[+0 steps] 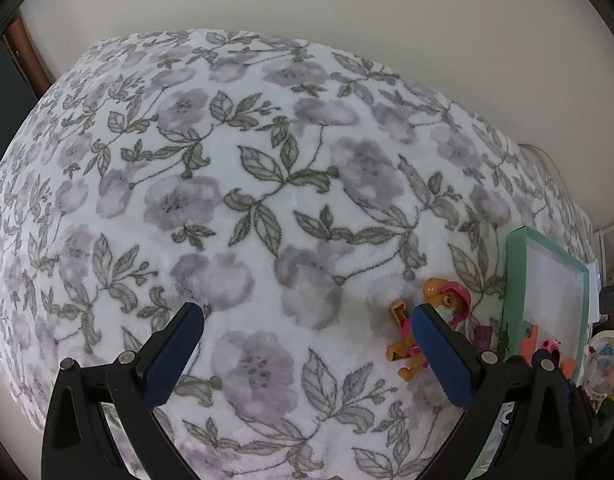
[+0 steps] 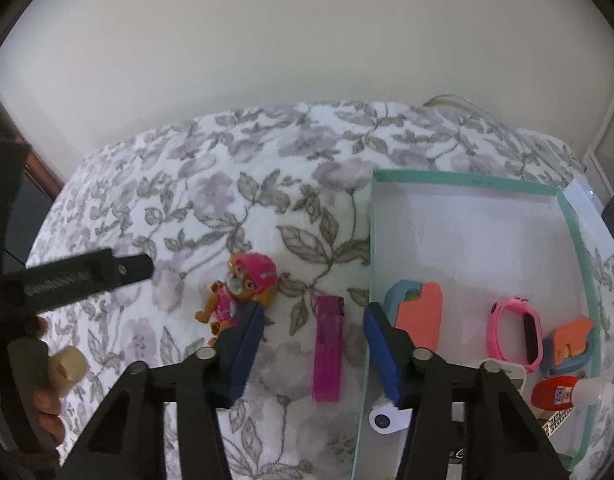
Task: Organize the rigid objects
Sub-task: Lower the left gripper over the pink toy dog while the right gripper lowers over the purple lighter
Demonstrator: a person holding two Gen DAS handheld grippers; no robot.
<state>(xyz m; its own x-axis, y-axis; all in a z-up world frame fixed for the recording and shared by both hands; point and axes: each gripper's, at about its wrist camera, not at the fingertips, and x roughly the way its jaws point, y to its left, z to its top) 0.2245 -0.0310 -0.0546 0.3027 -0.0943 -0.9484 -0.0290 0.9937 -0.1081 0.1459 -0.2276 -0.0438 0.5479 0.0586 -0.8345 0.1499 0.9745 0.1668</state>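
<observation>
The right claw (image 2: 313,340) is hanging apart astride the magenta lighter (image 2: 328,354), unclamped, the box (image 2: 467,179) beside it already filling, the toy pup (image 2: 243,292) still waiting.

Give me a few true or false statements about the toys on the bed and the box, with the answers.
1. The magenta lighter lies inside the box. False: it lies on the blanket, just left of the box wall.
2. The pink watch is in the box. True.
3. The dog figure wears a pink helmet. True.
4. The right gripper is clamped on the dog figure. False: its jaws straddle the lighter without touching it.
5. The left gripper holds nothing. True.
</observation>
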